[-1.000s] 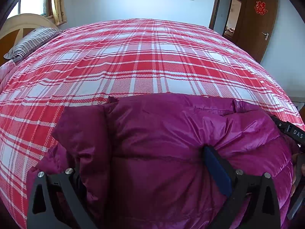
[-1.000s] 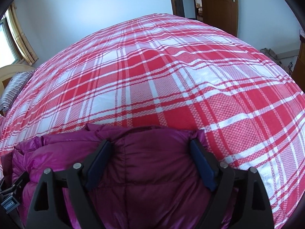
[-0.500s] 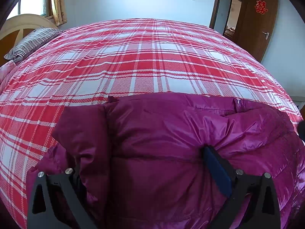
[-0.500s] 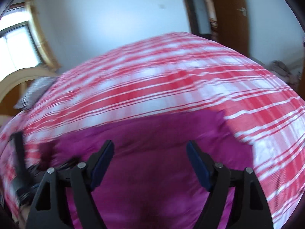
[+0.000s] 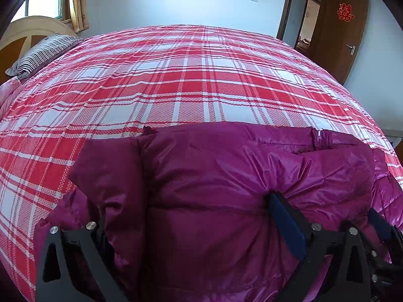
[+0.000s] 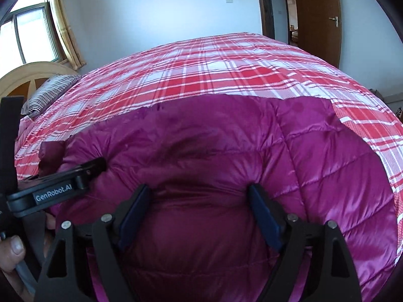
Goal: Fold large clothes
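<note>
Magenta puffer jacket [image 5: 226,188] on bed, both tongs pressed into it

Jacket lies at the near edge of the red-and-white plaid bedspread [image 5: 191,83], quilted shell bunched and folded over itself. Left tongs [image 5: 191,224]: jaws spread wide, right blue pad sunk into the padding, left finger buried under a fold; a thick bulge of jacket sits between the fingers, not pinched flat. Right tongs [image 6: 199,211]: jaws likewise wide apart, both blue pads dug into the puffy fabric with a mound of it between them. In the right wrist view the left tongs [image 6: 58,183] touch the jacket just beside, a thumb [image 6: 13,246] on the handle. Striped pillow [image 5: 42,52] at far left, brown door [image 5: 340,30] at far right
</note>
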Available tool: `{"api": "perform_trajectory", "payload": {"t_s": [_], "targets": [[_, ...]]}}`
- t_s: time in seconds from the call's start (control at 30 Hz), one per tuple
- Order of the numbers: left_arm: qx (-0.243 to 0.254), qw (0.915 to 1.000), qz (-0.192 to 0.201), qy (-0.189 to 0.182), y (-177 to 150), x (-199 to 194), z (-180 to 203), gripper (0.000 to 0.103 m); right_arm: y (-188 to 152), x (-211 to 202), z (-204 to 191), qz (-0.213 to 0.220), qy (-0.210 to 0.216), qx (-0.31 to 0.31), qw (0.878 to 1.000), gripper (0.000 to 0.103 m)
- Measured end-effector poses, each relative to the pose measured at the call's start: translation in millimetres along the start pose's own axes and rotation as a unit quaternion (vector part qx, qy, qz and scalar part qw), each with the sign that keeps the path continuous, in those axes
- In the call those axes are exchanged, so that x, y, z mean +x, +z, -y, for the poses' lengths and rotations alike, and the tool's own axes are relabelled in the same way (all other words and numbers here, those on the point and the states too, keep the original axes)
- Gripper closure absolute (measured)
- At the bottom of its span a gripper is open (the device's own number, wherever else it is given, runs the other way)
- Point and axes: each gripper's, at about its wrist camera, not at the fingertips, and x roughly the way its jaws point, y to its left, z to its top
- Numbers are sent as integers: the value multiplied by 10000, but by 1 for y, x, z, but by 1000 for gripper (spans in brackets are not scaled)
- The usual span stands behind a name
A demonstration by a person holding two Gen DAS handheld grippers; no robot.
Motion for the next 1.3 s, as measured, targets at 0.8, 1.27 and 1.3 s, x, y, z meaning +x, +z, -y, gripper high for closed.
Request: {"api": "perform_trajectory", "payload": {"t_s": [0.8,1.27,1.3], "targets": [[197,9996,-90,-175,4,-55,-14,1,-2,6,-6,9,-157,-203,9997,15],[-1454,9745,34,-1710,-38,-77,-129,10,-4,-2,-1,182,90,-103,9997,15],[-1508,9717,-67,-1817,-42,-70,-126,20,-4,-2,-1,186,102,-102,9997,15]]}}
